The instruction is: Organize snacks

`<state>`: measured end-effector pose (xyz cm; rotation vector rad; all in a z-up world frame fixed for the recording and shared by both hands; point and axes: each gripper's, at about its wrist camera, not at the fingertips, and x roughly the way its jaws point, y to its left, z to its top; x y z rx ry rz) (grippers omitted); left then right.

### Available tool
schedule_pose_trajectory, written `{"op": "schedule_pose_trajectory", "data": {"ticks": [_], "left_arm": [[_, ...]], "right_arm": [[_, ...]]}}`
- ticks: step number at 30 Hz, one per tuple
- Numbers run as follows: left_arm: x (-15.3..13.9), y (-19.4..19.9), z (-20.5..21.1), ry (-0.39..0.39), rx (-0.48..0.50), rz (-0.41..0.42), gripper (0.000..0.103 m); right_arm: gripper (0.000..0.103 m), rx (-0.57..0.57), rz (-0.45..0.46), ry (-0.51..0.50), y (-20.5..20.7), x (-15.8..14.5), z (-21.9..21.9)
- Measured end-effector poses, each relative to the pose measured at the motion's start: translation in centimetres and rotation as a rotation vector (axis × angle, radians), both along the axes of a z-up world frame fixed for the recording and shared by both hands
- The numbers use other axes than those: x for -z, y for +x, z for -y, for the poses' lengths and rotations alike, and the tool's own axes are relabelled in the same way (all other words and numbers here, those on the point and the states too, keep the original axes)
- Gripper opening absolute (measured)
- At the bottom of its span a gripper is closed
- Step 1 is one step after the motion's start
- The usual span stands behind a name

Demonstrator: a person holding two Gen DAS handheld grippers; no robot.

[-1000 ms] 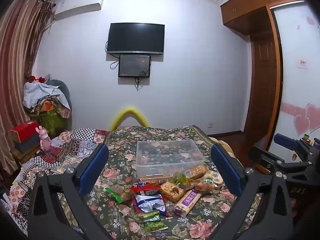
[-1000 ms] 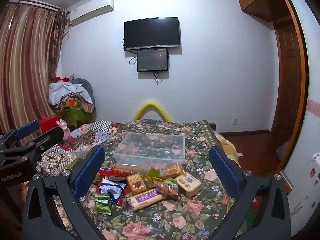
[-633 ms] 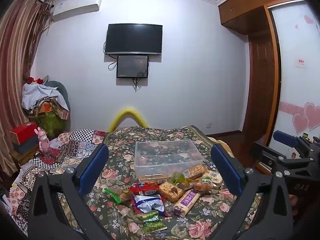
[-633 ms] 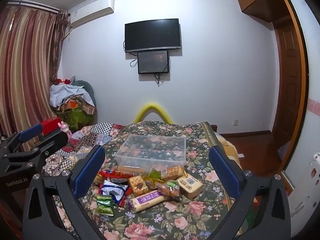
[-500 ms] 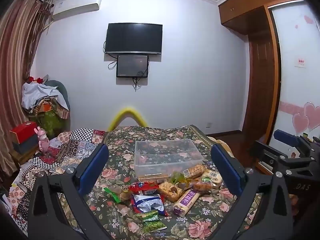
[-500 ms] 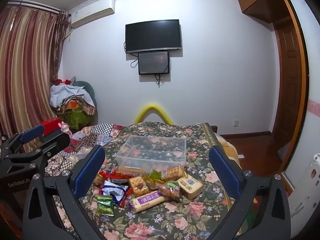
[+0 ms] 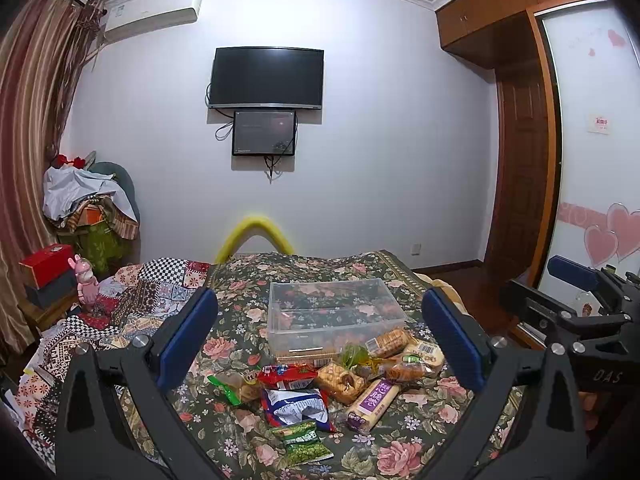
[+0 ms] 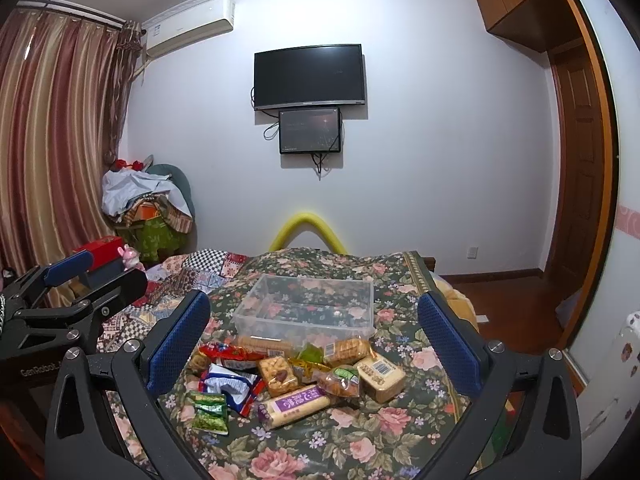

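A clear plastic bin [image 7: 334, 314] [image 8: 308, 308] stands empty on the floral bedspread [image 7: 248, 292]. In front of it lies a heap of snack packets: a purple-labelled bar [image 7: 372, 398] [image 8: 296, 400], a blue-white bag [image 7: 296, 402] [image 8: 230, 386], a green pea packet [image 7: 306, 442] [image 8: 210, 406], a red bag [image 7: 288, 374] and several biscuit packs [image 8: 378, 374]. My left gripper [image 7: 318, 336] is open and empty, held back from the heap. My right gripper [image 8: 312, 332] is open and empty too. Each gripper shows at the edge of the other's view.
A patchwork quilt [image 7: 132, 304] covers the bed's left side. A red box and a pink toy [image 7: 86, 282] sit at far left. A yellow foam arch [image 7: 254, 234] stands behind the bed. A wooden door [image 8: 576, 196] and floor lie to the right.
Both views have shifted only slightly; the snacks and bin have not moved and both grippers stay open.
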<state>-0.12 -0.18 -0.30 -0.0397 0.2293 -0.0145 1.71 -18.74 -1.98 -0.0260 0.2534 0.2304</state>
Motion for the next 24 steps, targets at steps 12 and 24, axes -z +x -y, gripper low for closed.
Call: {"op": "schedule_pose_trajectory", "data": {"ticks": [12, 24], "left_arm": [[-0.24, -0.26, 0.03, 0.002, -0.008, 0.015, 0.103], [-0.27, -0.34, 0.03, 0.001, -0.016, 0.021, 0.103]], "right_arm": [[0.103, 0.010, 0.006, 0.017, -0.04, -0.10, 0.51], [0.103, 0.010, 0.007, 0.025, -0.11, -0.21, 0.63]]}}
